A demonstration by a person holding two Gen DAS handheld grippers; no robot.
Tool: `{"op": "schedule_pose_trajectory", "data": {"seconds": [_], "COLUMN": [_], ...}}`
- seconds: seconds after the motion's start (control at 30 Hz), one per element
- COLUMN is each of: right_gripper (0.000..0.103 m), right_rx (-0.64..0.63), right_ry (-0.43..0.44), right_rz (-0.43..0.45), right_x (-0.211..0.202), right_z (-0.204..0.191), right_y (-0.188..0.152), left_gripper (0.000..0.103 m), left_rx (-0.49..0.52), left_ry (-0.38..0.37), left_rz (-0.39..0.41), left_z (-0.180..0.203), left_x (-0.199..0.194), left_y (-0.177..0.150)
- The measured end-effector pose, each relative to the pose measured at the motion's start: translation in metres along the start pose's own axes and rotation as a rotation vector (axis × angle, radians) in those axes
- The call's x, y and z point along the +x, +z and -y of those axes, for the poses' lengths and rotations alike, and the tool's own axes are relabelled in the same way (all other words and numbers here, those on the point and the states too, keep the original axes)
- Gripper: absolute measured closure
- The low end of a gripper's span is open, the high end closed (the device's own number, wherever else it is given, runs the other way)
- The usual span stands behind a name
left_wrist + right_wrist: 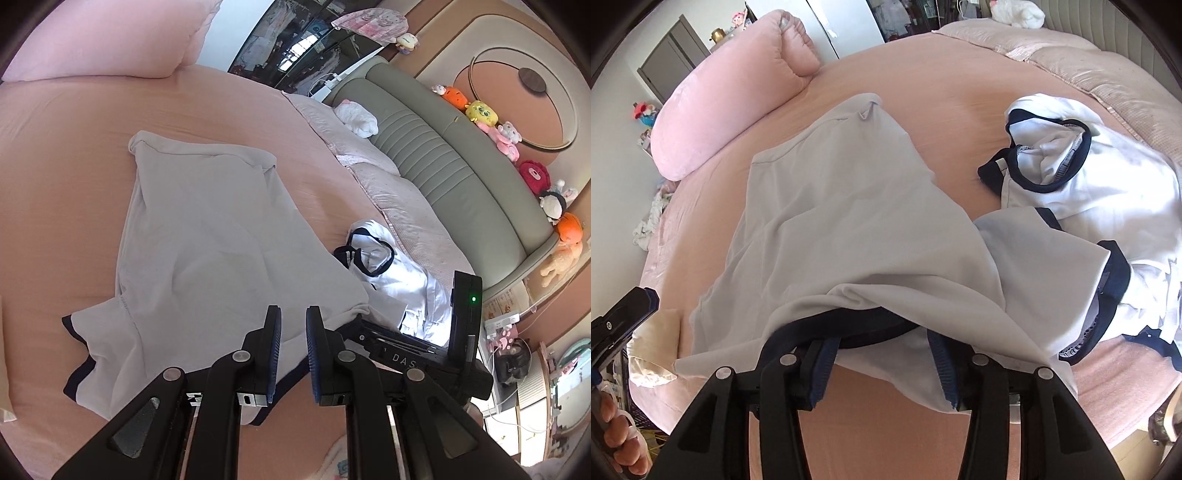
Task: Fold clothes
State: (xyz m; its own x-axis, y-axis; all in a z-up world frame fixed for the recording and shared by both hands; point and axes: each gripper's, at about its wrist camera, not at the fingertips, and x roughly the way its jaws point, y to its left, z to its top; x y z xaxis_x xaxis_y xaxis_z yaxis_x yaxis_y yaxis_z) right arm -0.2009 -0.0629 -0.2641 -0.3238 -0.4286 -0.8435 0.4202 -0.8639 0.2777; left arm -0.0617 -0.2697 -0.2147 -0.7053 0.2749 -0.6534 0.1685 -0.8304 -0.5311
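pale shirt [849,206] flat on pink bed [960,110], right tongs [882,354] apart

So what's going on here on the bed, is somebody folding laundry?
Yes. A person with a gripper in each hand is folding a light grey T-shirt with navy trim, spread on the pink bed. The right gripper sits at the shirt's near edge, jaws apart, with cloth draped over them but not pinched. The left gripper hovers above the shirt, jaws nearly shut and holding nothing. A white garment with navy trim lies crumpled alongside, unfolded.
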Motion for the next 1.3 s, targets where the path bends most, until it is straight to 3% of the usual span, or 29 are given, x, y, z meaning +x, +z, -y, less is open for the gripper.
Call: {"op": "schedule_pose_trajectory", "data": {"seconds": [0.2,0.33,0.47,0.57,0.7,0.8,0.97,1.17,1.3], "right_gripper": [0.055,0.055,0.055,0.055,0.055,0.055,0.055,0.055,0.055], "right_rx": [-0.044,-0.047,-0.047,-0.035,-0.048,-0.044,-0.048,-0.176,-0.205], "right_ry": [-0.017,-0.008,0.002,0.013,0.037,0.075,0.106,-0.055,-0.090], "right_rz": [0.014,0.019,0.018,0.002,-0.016,-0.050,-0.074,-0.038,-0.041], "right_x": [-0.004,-0.001,-0.004,-0.002,-0.002,-0.002,-0.013,-0.010,0.006], "right_z": [-0.004,-0.003,0.002,0.007,0.007,0.006,0.004,-0.005,-0.006], "right_y": [0.010,0.010,0.007,0.006,0.003,0.000,-0.010,-0.013,-0.011], "left_gripper": [0.090,0.090,0.089,0.086,0.065,0.060,0.060,0.060,0.060], "left_rx": [0.223,0.220,0.200,0.154,0.103,0.082,0.111,0.108,0.092], "left_ry": [0.201,0.245,0.294,0.302,0.291,0.274,0.327,0.351,0.345], "left_rz": [-0.103,-0.189,-0.207,-0.206,-0.167,-0.150,-0.145,-0.150,-0.143], "left_z": [0.036,0.036,0.029,0.023,0.017,0.015,0.016,0.011,0.013], "left_x": [0.030,0.055,0.066,0.068,0.059,0.053,0.047,0.042,0.038], "left_y": [-0.039,-0.061,-0.070,-0.069,-0.064,-0.062,-0.066,-0.074,-0.076]}}
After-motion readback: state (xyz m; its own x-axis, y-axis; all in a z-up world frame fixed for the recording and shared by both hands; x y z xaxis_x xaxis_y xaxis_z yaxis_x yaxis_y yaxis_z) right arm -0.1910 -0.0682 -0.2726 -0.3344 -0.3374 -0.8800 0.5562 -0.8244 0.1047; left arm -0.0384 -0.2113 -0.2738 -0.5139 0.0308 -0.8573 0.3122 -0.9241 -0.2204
